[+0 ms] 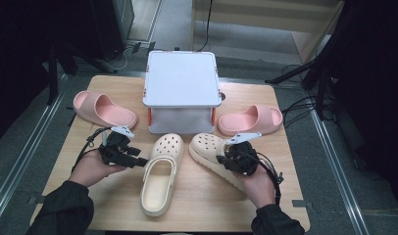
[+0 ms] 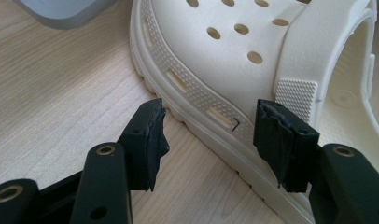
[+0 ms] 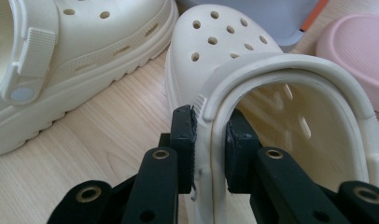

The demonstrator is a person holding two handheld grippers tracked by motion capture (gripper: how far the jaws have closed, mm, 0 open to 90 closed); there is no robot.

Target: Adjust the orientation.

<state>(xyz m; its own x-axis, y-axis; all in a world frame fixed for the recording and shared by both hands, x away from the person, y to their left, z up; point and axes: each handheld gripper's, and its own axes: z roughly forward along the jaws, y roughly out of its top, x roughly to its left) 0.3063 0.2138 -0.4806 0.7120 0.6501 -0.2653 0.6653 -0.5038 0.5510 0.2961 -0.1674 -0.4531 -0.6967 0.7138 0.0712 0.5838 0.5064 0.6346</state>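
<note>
Two cream clogs lie on the wooden table. The left clog points away from me, toe near the grey box. My left gripper is open beside its left side; in the left gripper view the sole edge of that clog lies between the black pads, which stand apart from it. The right clog lies angled, toe to the upper left. My right gripper is shut on its side wall; in the right gripper view the jaws pinch the rim and strap of the clog from both sides.
A grey-lidded box with orange clips stands at the back middle of the table. One pink slide lies at the back left, another pink slide at the back right. Black stands and cables ring the table.
</note>
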